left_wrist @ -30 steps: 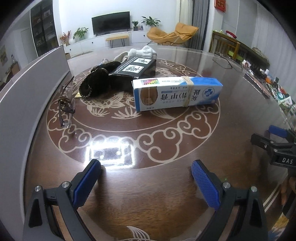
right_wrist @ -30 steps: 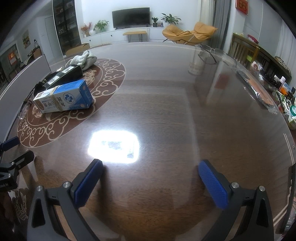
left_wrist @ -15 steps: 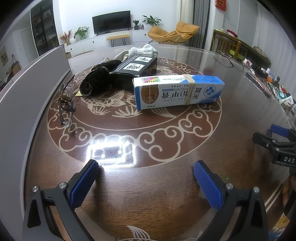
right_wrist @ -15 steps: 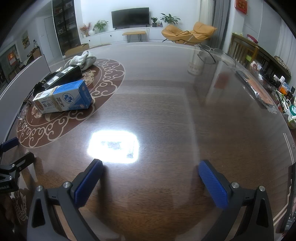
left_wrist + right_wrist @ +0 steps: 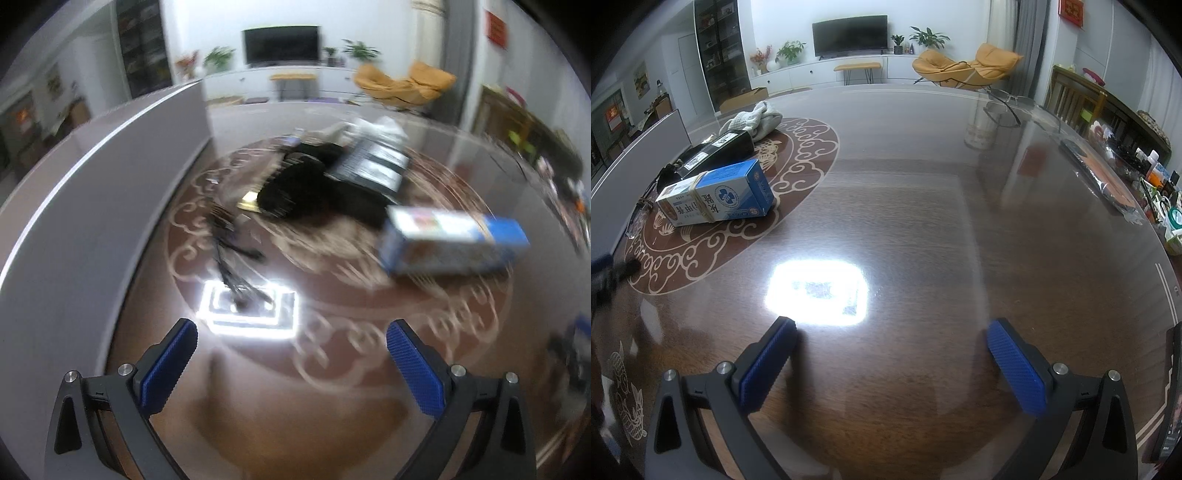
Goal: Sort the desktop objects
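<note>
A blue and white carton (image 5: 452,240) (image 5: 716,199) lies on its side on the patterned round inlay. Behind it sit a black box with white labels (image 5: 373,170) (image 5: 716,147), a dark fuzzy item (image 5: 295,192) and a pale cloth (image 5: 757,120). A pair of glasses (image 5: 232,251) lies to the left, just ahead of my left gripper (image 5: 288,339), which is open and holds nothing. The left wrist view is motion-blurred. Over bare wood to the right, my right gripper (image 5: 890,336) is open and holds nothing.
A grey panel (image 5: 85,206) stands along the table's left edge. At the far right lie another pair of glasses (image 5: 1008,101), a flat packet (image 5: 1104,181) and small clutter (image 5: 1160,184). The left gripper shows blurred at the right wrist view's left edge (image 5: 605,273).
My left gripper has swung left and forward toward the glasses, so the carton now lies to its right and the view is blurred. The right gripper has barely moved.
</note>
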